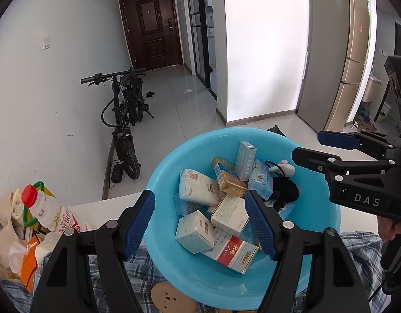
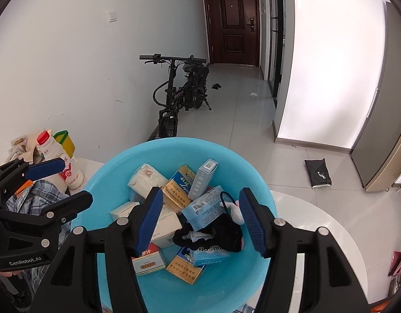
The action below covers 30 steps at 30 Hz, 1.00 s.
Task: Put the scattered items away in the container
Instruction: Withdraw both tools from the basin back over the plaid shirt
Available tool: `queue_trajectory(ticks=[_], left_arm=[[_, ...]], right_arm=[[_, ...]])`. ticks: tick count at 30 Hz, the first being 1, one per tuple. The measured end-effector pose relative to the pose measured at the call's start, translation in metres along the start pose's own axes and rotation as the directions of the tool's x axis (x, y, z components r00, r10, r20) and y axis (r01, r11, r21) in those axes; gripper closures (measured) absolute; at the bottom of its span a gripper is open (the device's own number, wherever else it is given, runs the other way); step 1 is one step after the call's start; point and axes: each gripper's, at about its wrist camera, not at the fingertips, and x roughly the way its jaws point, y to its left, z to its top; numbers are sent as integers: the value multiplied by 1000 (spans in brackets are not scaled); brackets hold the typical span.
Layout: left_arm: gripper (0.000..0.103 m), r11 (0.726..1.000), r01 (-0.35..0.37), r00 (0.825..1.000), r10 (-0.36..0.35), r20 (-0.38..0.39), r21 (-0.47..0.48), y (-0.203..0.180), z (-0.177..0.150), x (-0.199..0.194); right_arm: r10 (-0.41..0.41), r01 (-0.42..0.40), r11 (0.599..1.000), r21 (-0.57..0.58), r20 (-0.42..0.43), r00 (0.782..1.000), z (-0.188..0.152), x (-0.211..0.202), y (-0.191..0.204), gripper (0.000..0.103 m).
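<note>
left gripper (image 1: 200,221): ribbed blue pads parted, empty | right gripper (image 2: 200,219): released, empty | glossy round blue basin (image 2: 255,172) on table: cardboard boxes (image 1: 195,232), soft packets, perhaps a plush toy (image 2: 234,208)

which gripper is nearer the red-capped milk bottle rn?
Left. The left gripper hangs over the blue basin's near-left rim, on the side where the bottle stands. The right gripper is over the basin's far-side contents, fingers open, nothing held.
</note>
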Motion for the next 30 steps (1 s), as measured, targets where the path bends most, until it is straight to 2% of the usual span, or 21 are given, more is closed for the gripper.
queue_trajectory(ticks=[4, 9, 18, 23, 30], left_arm=[[29, 1000, -4, 1000, 4, 20, 4, 4, -2, -18], [29, 998, 53, 999, -52, 16, -35, 11, -5, -34], [29, 999, 43, 999, -44, 31, 19, 12, -23, -60], [29, 994, 104, 995, -104, 1, 14, 15, -37, -67], [29, 994, 95, 995, -96, 9, 45, 14, -54, -79]], right_arm=[[11, -11, 1000, -12, 20, 1000, 1, -11, 7, 44], [8, -7, 999, -36, 39, 999, 0, -23, 17, 44], [43, -37, 994, -105, 56, 997, -16, -49, 35, 44], [87, -80, 989, -125, 52, 995, -24, -61, 43, 42], [87, -80, 977, -199, 27, 996, -46, -68, 50, 39]])
